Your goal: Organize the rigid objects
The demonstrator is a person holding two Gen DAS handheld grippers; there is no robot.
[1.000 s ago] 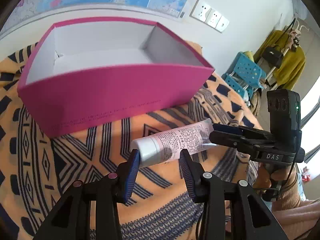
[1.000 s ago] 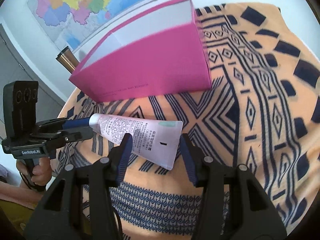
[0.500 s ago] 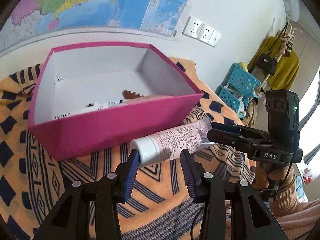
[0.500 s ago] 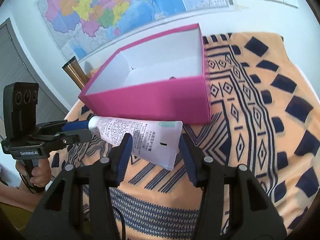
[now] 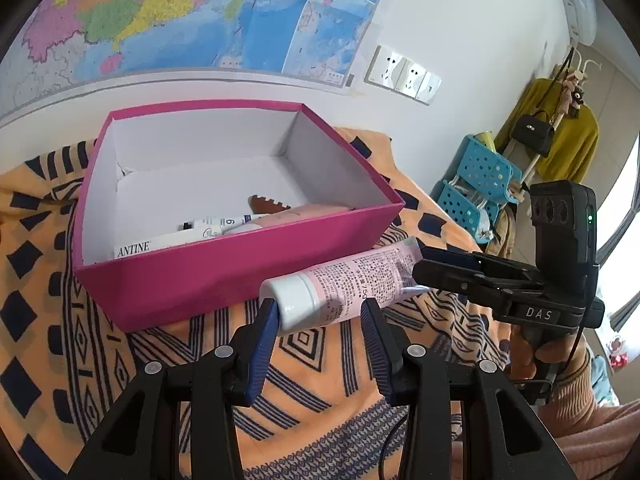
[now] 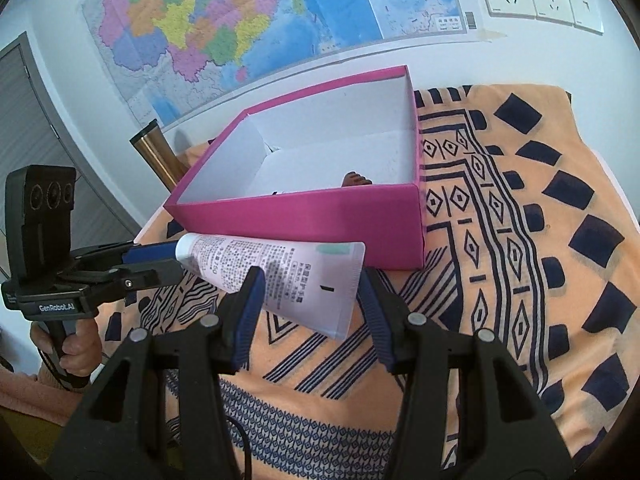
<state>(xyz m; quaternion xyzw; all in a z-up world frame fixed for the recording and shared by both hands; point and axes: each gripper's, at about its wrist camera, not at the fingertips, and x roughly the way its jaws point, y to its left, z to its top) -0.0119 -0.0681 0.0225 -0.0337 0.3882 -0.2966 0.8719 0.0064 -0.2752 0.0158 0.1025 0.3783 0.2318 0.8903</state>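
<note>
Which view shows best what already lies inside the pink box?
The left wrist view: it looks over the pink box wall at white tubes and a brown toothed piece. The right wrist view shows only the brown piece's tip above the near wall.

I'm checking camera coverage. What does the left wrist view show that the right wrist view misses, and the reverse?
Only the left wrist view shows the white tubes lying in the pink box, the blue baskets and the yellow coat. Only the right wrist view shows the brass cylinder behind the box. Both show the box, the brown comb inside it, the wall map, and the pink tube held at its cap end by the left gripper and at its crimped end by the right gripper.
</note>
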